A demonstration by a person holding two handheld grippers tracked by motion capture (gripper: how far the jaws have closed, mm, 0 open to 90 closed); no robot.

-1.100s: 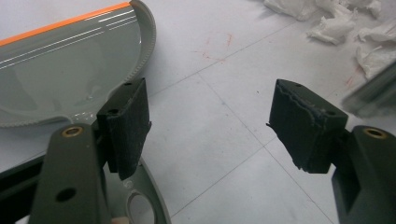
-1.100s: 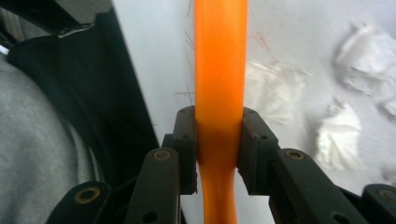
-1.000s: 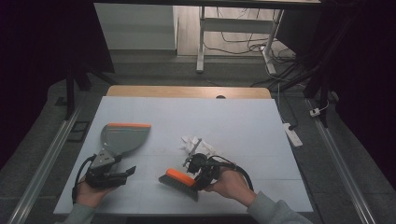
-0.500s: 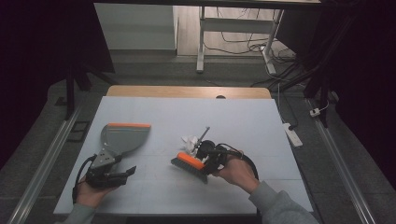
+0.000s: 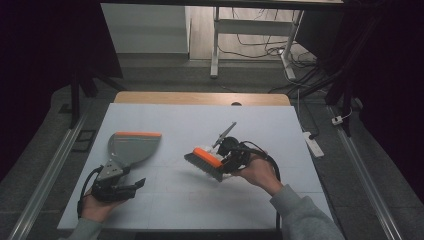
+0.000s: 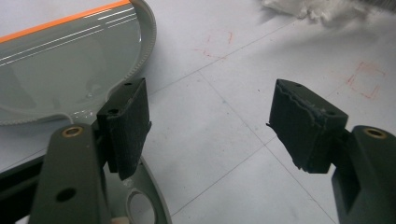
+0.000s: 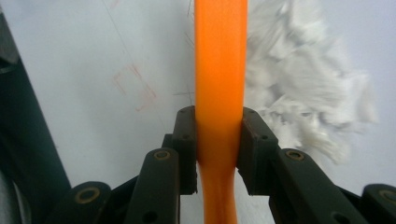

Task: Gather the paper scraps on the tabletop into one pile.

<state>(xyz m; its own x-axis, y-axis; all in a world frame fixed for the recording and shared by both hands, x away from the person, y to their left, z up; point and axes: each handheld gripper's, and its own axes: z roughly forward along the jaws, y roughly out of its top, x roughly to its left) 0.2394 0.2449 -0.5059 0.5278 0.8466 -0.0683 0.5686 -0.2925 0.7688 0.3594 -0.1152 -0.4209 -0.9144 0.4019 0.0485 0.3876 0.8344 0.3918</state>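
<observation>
A grey dustpan (image 5: 132, 147) with an orange lip lies flat at the table's left, also seen as the dustpan (image 6: 60, 70) in the left gripper view. My left gripper (image 5: 114, 188) rests beside its handle, open, with only bare table between the jaws. My right gripper (image 5: 227, 162) is shut on the orange handle of a hand brush (image 5: 204, 159); in the right gripper view the pads clamp the brush handle (image 7: 219, 70) from both sides. A pile of white paper scraps (image 7: 303, 93) lies just beyond the brush, and the scraps (image 6: 317, 9) show far off from the left gripper.
The white table top (image 5: 165, 120) ends in a wooden strip at the far edge. Faint red pen marks (image 6: 364, 79) dot the surface. A white power strip (image 5: 312, 142) lies on the floor to the right, and metal rails run along both sides.
My right hand has carried the brush away from the near edge, farther up the table and slightly right, to the white scraps. The left gripper and dustpan have stayed put.
</observation>
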